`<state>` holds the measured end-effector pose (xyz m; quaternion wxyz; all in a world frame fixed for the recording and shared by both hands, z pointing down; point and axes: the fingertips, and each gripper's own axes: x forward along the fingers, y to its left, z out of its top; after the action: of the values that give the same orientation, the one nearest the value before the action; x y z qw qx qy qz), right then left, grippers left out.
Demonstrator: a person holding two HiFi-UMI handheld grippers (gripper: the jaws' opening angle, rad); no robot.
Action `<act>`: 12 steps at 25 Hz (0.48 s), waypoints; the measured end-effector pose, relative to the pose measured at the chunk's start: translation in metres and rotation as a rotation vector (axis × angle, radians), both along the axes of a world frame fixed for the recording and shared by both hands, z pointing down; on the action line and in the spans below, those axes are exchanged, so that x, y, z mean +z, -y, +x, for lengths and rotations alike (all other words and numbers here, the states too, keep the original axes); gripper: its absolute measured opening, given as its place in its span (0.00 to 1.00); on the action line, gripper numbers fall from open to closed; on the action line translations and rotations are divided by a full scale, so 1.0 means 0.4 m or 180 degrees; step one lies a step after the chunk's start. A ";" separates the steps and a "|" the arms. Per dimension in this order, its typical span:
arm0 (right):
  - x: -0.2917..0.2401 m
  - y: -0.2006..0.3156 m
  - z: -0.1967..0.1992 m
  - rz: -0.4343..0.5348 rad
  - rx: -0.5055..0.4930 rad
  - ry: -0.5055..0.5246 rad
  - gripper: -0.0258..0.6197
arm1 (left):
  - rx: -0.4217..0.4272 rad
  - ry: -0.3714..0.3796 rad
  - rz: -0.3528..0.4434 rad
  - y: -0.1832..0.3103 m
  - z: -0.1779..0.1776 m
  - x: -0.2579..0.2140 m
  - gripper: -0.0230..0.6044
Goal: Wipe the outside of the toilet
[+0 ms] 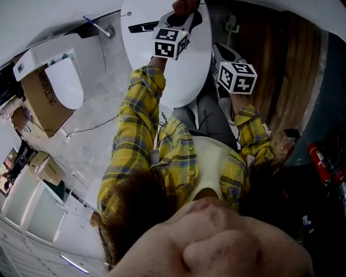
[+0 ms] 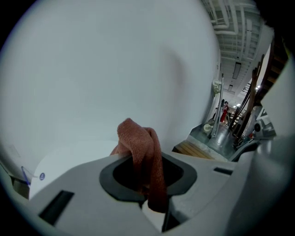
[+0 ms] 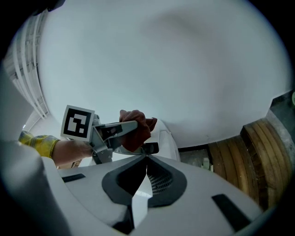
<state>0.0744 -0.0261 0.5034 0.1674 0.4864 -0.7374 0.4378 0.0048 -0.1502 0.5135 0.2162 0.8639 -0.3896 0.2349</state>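
The white toilet (image 1: pixel 162 59) shows as a big smooth oval at the top of the head view and fills both gripper views (image 2: pixel 106 69) (image 3: pixel 175 64). My left gripper (image 1: pixel 184 16) is shut on a reddish-brown cloth (image 2: pixel 140 156), which is bunched between its jaws and lies against the toilet's surface. The right gripper view shows that same cloth (image 3: pixel 136 126) in the left gripper (image 3: pixel 131 131). My right gripper (image 3: pixel 146 159) hangs at the toilet's right side (image 1: pixel 217 50), its jaws shut with nothing between them.
A second white toilet (image 1: pixel 62 76) and a cardboard box (image 1: pixel 40 100) stand at the left. Curved wooden boards (image 1: pixel 286 70) (image 3: pixel 258 156) lie to the right of the toilet. A red fire extinguisher (image 1: pixel 321 162) sits at the far right.
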 end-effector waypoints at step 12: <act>-0.013 -0.010 -0.078 0.0030 -0.0207 0.0020 0.08 | -0.0459 -0.0006 0.0265 -0.058 -0.267 -0.114 0.19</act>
<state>0.0432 -0.0219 0.4982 0.1770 0.4615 -0.7554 0.4302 -0.1018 -0.1272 0.4678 0.1968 0.8421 -0.4600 0.2014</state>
